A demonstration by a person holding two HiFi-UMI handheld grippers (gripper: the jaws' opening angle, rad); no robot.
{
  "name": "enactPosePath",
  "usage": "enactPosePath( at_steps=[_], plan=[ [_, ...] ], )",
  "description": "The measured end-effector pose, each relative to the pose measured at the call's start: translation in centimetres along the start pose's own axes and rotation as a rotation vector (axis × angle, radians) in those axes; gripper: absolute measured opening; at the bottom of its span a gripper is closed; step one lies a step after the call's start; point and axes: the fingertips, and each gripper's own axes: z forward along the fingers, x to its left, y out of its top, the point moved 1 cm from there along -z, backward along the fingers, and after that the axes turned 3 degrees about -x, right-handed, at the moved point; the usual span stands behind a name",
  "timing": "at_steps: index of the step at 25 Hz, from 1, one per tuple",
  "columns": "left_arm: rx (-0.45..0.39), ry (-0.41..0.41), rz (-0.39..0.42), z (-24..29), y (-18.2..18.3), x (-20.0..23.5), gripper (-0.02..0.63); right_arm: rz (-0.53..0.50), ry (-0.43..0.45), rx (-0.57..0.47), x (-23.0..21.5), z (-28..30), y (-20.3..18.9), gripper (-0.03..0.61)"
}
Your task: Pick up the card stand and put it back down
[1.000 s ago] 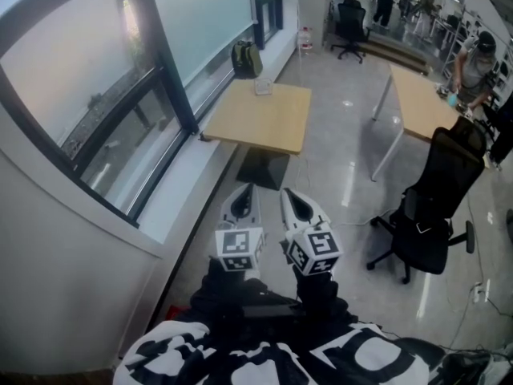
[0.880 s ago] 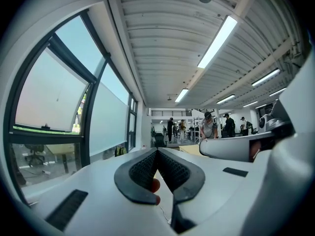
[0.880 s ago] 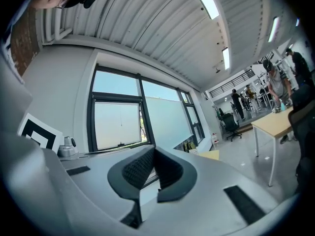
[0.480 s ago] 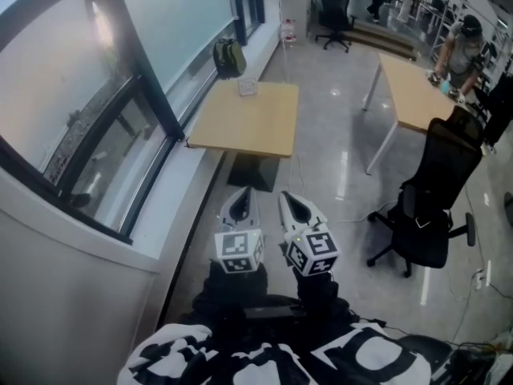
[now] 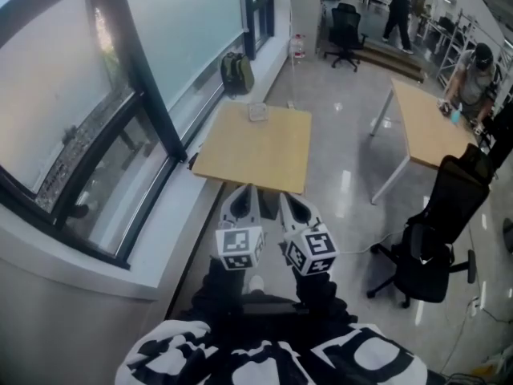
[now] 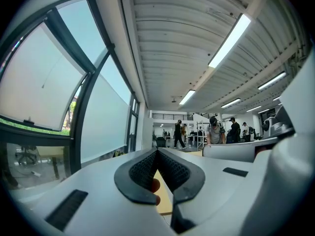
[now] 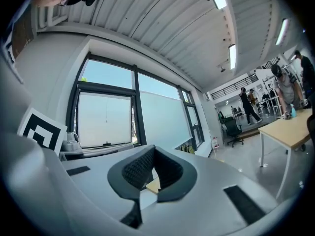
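- The left gripper (image 5: 241,201) has its jaws pressed together, with nothing between the pads.
- The right gripper (image 5: 296,205) is likewise closed and empty.
- Both are held side by side, close in front of the person's body and above the floor. They point towards the table (image 5: 240,155) and touch nothing.
- The card stand (image 5: 257,112), as far as such a small clear thing can be made out, stands near the table's far edge. It is well apart from both grippers.
- A bag (image 5: 236,73) sits by the window beyond the table, and a chair (image 5: 429,243) stands off to the right. Neither is in the way.
- Progress, as I judge it: nothing is done yet. What remains is to reach the table, open one gripper, close it on the stand, lift it and set it back down.
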Motion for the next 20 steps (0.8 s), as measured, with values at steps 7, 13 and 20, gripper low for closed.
enactPosePath(
  at_steps=[7, 13, 20],
  plan=[
    [0.001, -0.007, -0.02, 8.4, -0.5, 5.6, 0.003, -0.025, -0.01, 0.009, -2.8, 11.0, 0.2, 0.017],
    [0.061, 0.039, -0.07, 14.0, -3.3, 9.6, 0.003, -0.005, -0.027, 0.056, -4.9, 16.8, -1.2, 0.017],
    [0.081, 0.059, -0.06, 21.3, -5.0, 12.0, 0.003, 0.024, -0.012, 0.064, -10.1, 24.1, -1.8, 0.017]
  ],
)
